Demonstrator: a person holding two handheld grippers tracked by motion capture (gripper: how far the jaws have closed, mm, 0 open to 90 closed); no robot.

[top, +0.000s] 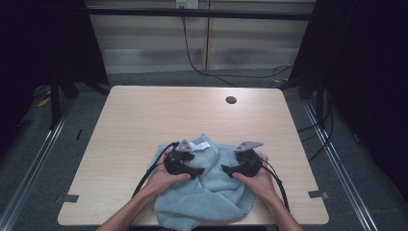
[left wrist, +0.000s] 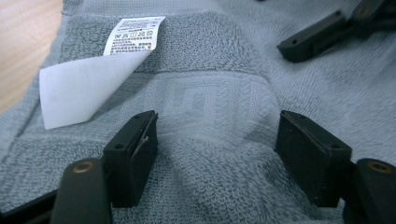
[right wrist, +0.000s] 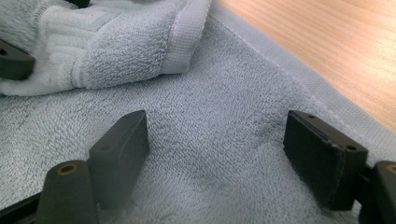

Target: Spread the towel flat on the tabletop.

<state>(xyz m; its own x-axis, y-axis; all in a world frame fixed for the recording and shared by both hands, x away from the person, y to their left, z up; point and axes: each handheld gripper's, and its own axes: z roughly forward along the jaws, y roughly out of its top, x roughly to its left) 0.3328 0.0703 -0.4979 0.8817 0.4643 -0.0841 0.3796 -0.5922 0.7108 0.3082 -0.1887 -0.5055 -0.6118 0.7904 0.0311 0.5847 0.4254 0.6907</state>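
Both open grippers, left (top: 198, 172) and right (top: 226, 169), hover over crumpled towel (top: 211, 197)

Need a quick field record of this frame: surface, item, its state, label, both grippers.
surface: light wood table, round hole near far edge
item: pale blue-grey towel, near edge of table
towel state: crumpled, partly folded over itself
label: white care tag, curled up off the towel
left gripper: open, fingers either side of a raised towel fold
right gripper: open, over flat towel near its hem
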